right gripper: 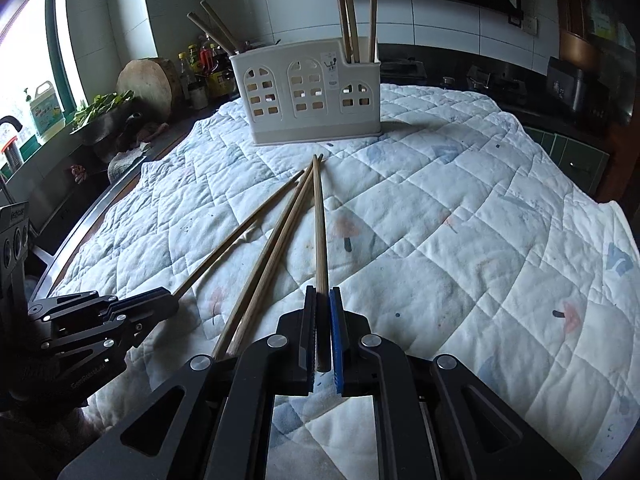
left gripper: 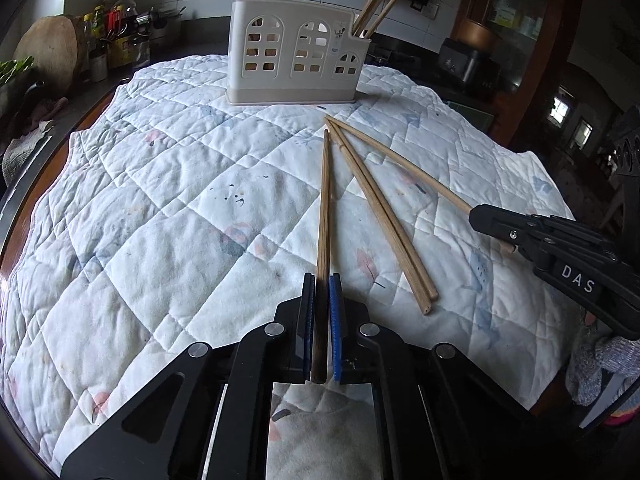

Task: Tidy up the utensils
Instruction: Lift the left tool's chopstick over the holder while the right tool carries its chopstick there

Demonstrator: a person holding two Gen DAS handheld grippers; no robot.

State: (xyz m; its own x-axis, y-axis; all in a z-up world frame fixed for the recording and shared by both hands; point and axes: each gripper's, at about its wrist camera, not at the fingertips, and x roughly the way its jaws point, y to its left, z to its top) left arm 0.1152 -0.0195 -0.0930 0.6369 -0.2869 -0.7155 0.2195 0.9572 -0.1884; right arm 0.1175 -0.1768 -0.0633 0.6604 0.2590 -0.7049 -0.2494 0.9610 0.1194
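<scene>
A white utensil holder (left gripper: 298, 58) with arched cut-outs stands at the far side of the quilted cloth and holds several chopsticks; it also shows in the right wrist view (right gripper: 312, 94). My left gripper (left gripper: 322, 280) is shut on one wooden chopstick (left gripper: 324, 208) that lies pointing toward the holder. My right gripper (right gripper: 322, 292) is shut on another chopstick (right gripper: 319, 224); it shows in the left wrist view (left gripper: 480, 216) at the right. A pair of chopsticks (left gripper: 380, 212) lies between them on the cloth, also seen in the right wrist view (right gripper: 272, 256).
A white quilted cloth (left gripper: 160, 200) covers the round table. Bottles (left gripper: 116, 32) and a round wooden board (left gripper: 48, 52) stand on the counter at the far left. A sink and greens (right gripper: 100, 108) are at the left in the right wrist view.
</scene>
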